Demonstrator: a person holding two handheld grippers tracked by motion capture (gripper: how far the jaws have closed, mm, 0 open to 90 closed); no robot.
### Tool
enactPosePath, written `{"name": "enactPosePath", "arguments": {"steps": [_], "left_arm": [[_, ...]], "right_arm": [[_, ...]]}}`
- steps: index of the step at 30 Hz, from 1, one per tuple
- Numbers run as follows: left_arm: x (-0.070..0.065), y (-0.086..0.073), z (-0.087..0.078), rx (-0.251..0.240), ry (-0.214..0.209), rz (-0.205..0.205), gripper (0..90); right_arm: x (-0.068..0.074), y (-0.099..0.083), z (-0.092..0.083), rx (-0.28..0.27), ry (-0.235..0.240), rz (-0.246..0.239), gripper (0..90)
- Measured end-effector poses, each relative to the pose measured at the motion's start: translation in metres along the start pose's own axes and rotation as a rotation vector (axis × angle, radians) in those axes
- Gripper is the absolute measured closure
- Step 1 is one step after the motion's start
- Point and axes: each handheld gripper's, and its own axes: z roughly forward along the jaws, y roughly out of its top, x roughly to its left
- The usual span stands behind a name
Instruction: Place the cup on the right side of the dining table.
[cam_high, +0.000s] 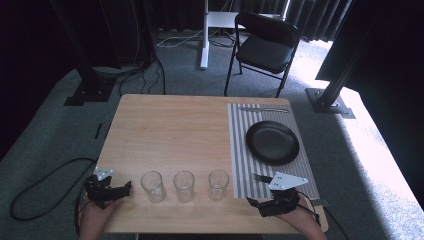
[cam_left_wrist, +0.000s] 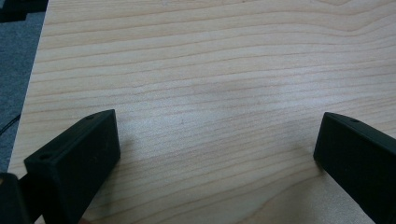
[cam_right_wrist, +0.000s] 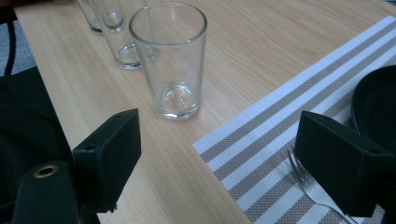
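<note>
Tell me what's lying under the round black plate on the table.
The round black plate sits on a grey-and-white striped placemat, with a silver fork beside it on the mat. Whatever lies directly beneath the plate is covered.

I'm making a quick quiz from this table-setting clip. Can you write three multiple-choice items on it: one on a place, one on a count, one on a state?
1. Where does the black plate sit?
A. on the striped placemat
B. on bare wood at the table's left edge
C. on the chair

2. How many clear glasses stand in the row on the table?
A. one
B. three
C. five

3. How do the jaws of the right gripper stand?
A. shut on a glass
B. shut on the fork
C. open, holding nothing

Answers:
1 A: the plate lies on the striped mat at the table's right.
2 B: three glasses line the near edge.
3 C: its jaws stand apart, with mat and wood between them.
</note>
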Motion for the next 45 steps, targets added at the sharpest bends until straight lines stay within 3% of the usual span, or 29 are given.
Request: {"name": "enactPosePath", "arguments": {"steps": [19,45], "left_arm": [[0.000,0.000,0.000,0.001,0.000,0.002,0.7],[0.000,0.000,0.000,0.000,0.000,0.002,0.7]], "right_arm": [[0.007,0.031,0.018,-0.039,0.065,-0.050,14.5],[0.021,0.073,0.056,-0.032,0.164,-0.124,14.5]]}}
